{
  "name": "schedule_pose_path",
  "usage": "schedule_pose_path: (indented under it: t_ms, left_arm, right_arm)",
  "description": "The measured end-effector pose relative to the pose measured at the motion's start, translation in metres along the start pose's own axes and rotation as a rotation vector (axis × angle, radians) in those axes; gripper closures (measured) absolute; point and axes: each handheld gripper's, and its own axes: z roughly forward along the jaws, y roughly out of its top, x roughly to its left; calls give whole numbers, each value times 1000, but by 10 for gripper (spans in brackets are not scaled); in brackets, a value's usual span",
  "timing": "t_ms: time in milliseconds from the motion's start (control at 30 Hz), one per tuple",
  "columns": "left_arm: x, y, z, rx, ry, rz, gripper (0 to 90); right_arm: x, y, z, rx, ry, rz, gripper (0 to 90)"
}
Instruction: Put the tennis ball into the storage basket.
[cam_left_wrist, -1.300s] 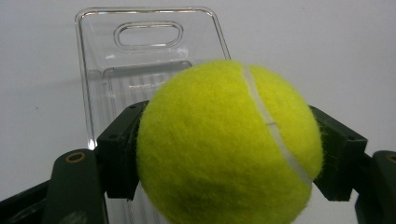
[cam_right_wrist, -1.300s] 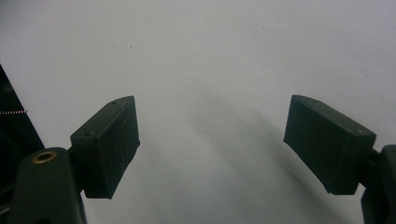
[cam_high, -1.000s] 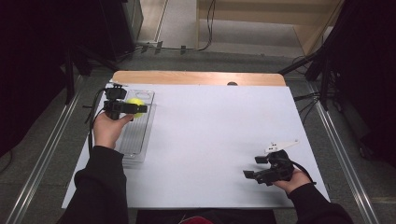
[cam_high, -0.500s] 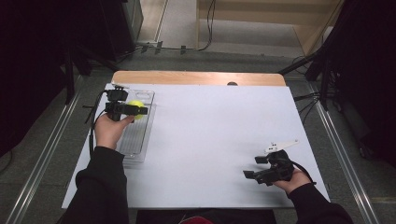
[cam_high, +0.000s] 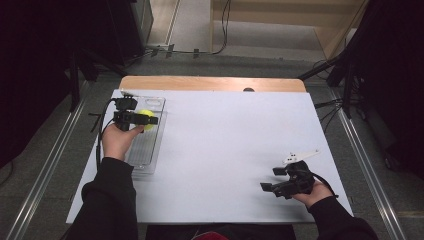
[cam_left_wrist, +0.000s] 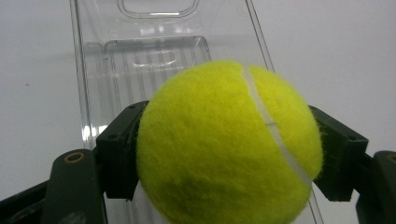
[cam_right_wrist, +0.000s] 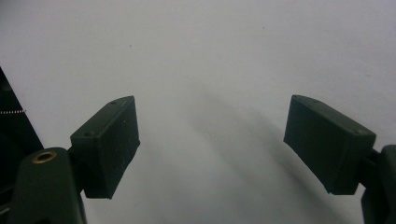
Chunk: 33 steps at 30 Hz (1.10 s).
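Currently your left tool (cam_high: 145, 120) is clamped on the ball (cam_high: 145, 119): in the left gripper view both jaws press against opposite sides of the ball (cam_left_wrist: 224, 149), which sits squarely between them with its white seam curving down the right half. The ball hangs over the far end of the tray (cam_high: 150, 150), a clear ribbed plastic piece lying lengthwise along the left side of the worktop (cam_high: 225, 140). Whether the ball touches the tray floor cannot be determined. In the left gripper view the tray (cam_left_wrist: 140, 60) extends away behind the ball, with a rounded cut-out handle at its far end.

Your right tool (cam_high: 272, 187) is released. In the right gripper view its jaws stand wide apart with nothing between them, above bare white worktop (cam_right_wrist: 210, 70). In the high view it sits near the front right corner, well apart from the tray and the ball, with your right hand (cam_high: 312, 192) gripping its body.
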Motion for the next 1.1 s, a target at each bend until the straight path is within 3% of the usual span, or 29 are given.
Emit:
schedule_pose_path:
  t_ms: [667,767,967,1100]
  left_arm:
    - [0,-1,4,21,5,7,240]
    - [-1,-2,6,38,24,33,240]
    - [0,1,-4,-16,2,9,229]
    - [1,1,-5,-13,0,2,228]
  right_arm:
    - [0,0,0,-1,1,0,160]
    - [0,0,0,-1,0,0,160]
    - [0,0,0,1,-1,4,160]
    - [0,0,0,0,-1,-1,160]
